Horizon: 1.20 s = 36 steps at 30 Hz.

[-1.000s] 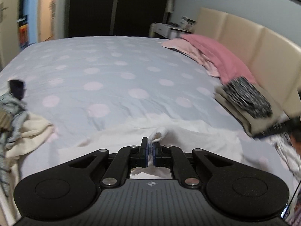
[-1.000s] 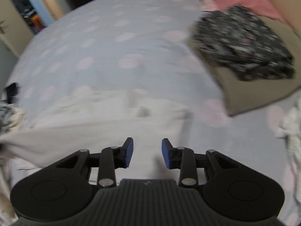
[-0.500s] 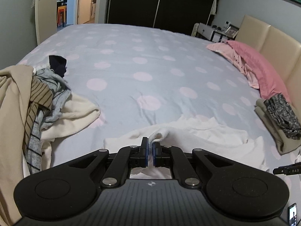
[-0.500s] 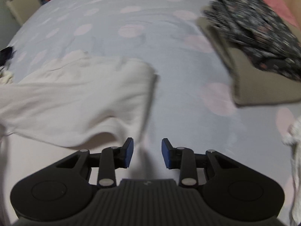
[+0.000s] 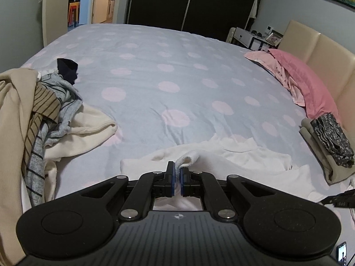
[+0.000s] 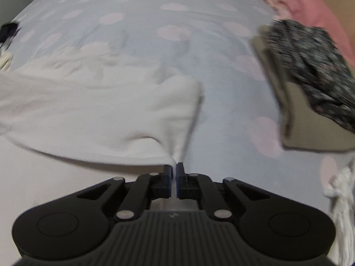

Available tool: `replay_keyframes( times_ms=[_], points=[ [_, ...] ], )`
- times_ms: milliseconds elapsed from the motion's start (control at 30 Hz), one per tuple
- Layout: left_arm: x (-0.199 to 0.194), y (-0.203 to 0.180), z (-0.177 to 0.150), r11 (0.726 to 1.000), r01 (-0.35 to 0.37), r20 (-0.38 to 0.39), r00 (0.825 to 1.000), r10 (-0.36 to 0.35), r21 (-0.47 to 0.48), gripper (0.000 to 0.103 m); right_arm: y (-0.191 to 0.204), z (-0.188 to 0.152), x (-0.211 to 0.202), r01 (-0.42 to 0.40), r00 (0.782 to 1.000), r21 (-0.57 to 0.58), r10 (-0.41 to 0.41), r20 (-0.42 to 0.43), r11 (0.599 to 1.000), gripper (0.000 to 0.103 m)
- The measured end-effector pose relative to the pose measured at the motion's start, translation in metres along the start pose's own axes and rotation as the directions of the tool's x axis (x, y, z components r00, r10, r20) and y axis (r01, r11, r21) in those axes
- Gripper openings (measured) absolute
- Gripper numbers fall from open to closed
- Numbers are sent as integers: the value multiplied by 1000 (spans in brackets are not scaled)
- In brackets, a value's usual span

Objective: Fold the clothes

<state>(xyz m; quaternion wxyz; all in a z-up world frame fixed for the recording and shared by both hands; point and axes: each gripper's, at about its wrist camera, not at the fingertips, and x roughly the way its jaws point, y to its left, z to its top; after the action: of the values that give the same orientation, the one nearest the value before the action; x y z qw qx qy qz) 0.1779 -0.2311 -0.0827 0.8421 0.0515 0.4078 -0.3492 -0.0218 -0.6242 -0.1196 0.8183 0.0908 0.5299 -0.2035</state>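
While both claws pinch the white garment, the left gripper closed on a rolled hem and the right gripper clamped on a corner, the cloth spreads toward twelve o'clock over the dotted bedspread. Best, I judge, to lift evenly, keeping the edge taut, away from the folded stack at two o'clock.

Open bedspread ahead; laundry pile blocks left, folded stack and pink pillow block right, near headboard.
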Motion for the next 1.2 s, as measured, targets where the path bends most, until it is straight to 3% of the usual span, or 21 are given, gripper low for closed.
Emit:
replay_keyframes(
  times_ms=[100, 300, 400, 567, 667, 933, 1200],
  points=[
    [12, -1, -6, 1000, -6, -53, 999, 7, 11, 2, -23, -5, 4, 34, 999, 39, -33, -41, 999, 4],
    [32, -1, -21, 999, -41, -126, 991, 44, 26, 2, -31, -13, 21, -35, 994, 46, 40, -106, 998, 6],
    [32, 1, -25, 999, -41, -133, 990, 43, 22, 2, -33, -11, 10, -40, 993, 22, 42, -110, 999, 28],
    [25, -3, -20, 1000, -13, -113, 994, 14, 10, 2, -62, -1, -25, -163, 986, 145, 165, 3, 976, 34],
    [24, -5, -18, 1000, -13, -107, 994, 14, 8, 2, -72, 13, -22, -206, 978, 249, 192, 79, 946, 33],
    [21, -7, -16, 1000, -1, -98, 995, 1, -7, 2, -54, 50, 21, -236, 972, 412, 208, 113, 880, 33],
    [14, -3, -12, 999, 23, -82, 996, -25, -25, 2, -15, 87, 51, -222, 975, 396, 199, 99, 891, 33]
  ],
)
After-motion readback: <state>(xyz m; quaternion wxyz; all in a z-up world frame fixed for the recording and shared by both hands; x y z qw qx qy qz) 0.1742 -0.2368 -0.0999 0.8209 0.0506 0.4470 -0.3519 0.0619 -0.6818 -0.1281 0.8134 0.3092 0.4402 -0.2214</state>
